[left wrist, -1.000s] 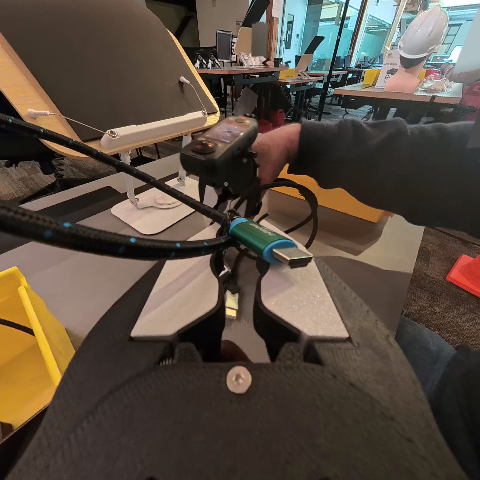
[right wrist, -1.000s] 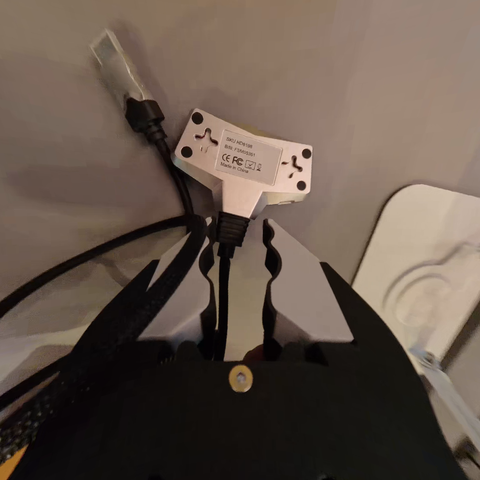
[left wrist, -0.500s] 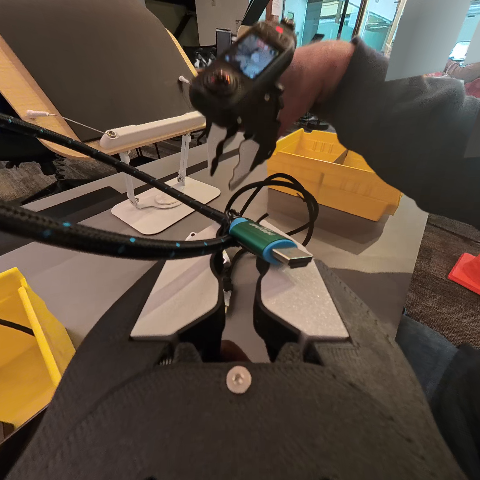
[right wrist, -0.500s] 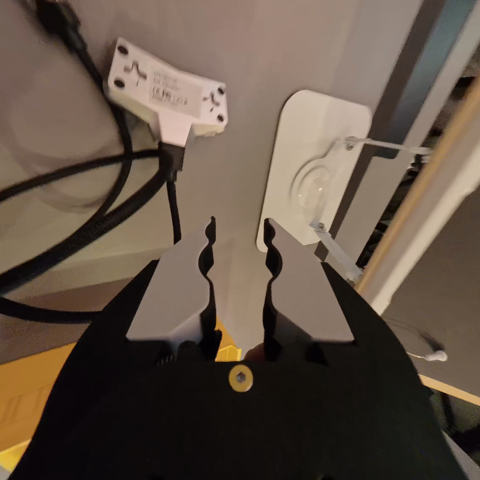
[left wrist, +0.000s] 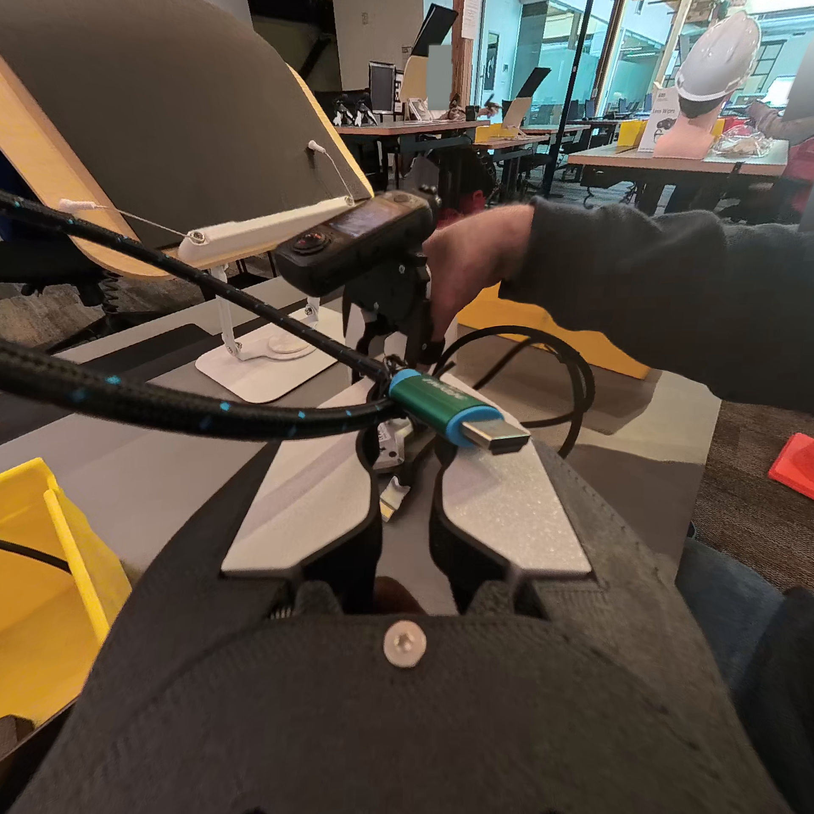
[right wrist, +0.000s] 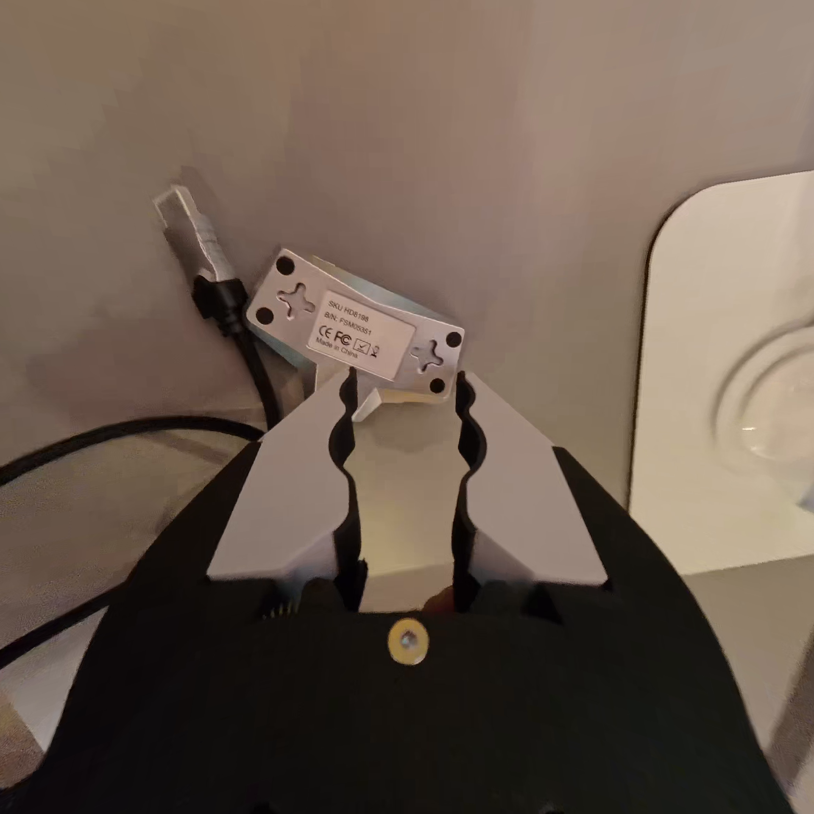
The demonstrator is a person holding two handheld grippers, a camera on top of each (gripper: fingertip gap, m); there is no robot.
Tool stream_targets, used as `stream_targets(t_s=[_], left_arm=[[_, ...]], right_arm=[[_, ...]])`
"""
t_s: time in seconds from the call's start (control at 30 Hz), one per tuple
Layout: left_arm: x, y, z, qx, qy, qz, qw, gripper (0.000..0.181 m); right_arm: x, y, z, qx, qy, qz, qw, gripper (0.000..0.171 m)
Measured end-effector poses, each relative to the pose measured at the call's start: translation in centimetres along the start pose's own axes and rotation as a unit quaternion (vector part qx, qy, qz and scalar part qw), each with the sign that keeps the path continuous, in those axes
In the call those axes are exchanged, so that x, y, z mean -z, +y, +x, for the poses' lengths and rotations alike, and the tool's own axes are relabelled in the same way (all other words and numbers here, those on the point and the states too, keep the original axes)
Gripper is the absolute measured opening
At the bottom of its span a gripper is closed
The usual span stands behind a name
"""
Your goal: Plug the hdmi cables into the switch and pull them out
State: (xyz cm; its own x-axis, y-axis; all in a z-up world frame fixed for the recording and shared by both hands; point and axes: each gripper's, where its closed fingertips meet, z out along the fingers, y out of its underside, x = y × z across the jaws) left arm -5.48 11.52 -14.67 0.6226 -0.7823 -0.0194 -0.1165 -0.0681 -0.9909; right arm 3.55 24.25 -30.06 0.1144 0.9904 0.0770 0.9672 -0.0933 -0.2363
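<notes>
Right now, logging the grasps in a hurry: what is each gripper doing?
Left gripper: shut on the green HDMI plug, unplugged.
Right gripper: open, empty, fingertips at the switch.

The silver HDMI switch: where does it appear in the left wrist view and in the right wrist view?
Left wrist view: HDMI switch mostly hidden, peeking between the left gripper's fingers, under the green plug.
Right wrist view: centre, label side up, just beyond the open right gripper.
Shared landmark: the white stand base.
</notes>
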Motion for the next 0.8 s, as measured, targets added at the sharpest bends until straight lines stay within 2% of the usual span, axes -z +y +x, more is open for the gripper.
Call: stream_targets(t_s=[0.13, 0.3, 0.5, 0.57, 0.67, 0.8], left_arm=[[-0.1, 0.2, 0.1, 0.001, 0.001, -0.002, 1.000, 0.020], [-0.3, 0.4, 0.1, 0.003, 0.002, -0.005, 1.000, 0.020], [-0.3, 0.4, 0.5, 0.000, 0.005, -0.006, 1.000, 0.020], [-0.2, 0.2, 0.5, -0.002, 0.004, -0.004, 1.000, 0.020], [-0.1, 0.0, 0.4, -0.001, 0.005, -0.001, 1.000, 0.020], [-0.2, 0.1, 0.6, 0.000, 0.007, -0.002, 1.000, 0.020]], right_arm=[[0.4, 0.2, -0.2, -0.007, 0.006, 0.014, 1.000, 0.045], [3.5, -0.7, -1.0, -0.025, 0.028, 0.024, 0.999, 0.036], [-0.1, 2.1, -3.1, -0.033, -0.003, -0.078, 0.996, 0.053], [-1.0, 2.5, -3.1, -0.040, 0.003, -0.082, 0.996, 0.051], [-1.5, 2.0, -3.3, -0.073, 0.000, -0.040, 0.997, 0.035], [-1.6, 1.6, -3.4, -0.077, 0.003, 0.014, 0.997, 0.033]])
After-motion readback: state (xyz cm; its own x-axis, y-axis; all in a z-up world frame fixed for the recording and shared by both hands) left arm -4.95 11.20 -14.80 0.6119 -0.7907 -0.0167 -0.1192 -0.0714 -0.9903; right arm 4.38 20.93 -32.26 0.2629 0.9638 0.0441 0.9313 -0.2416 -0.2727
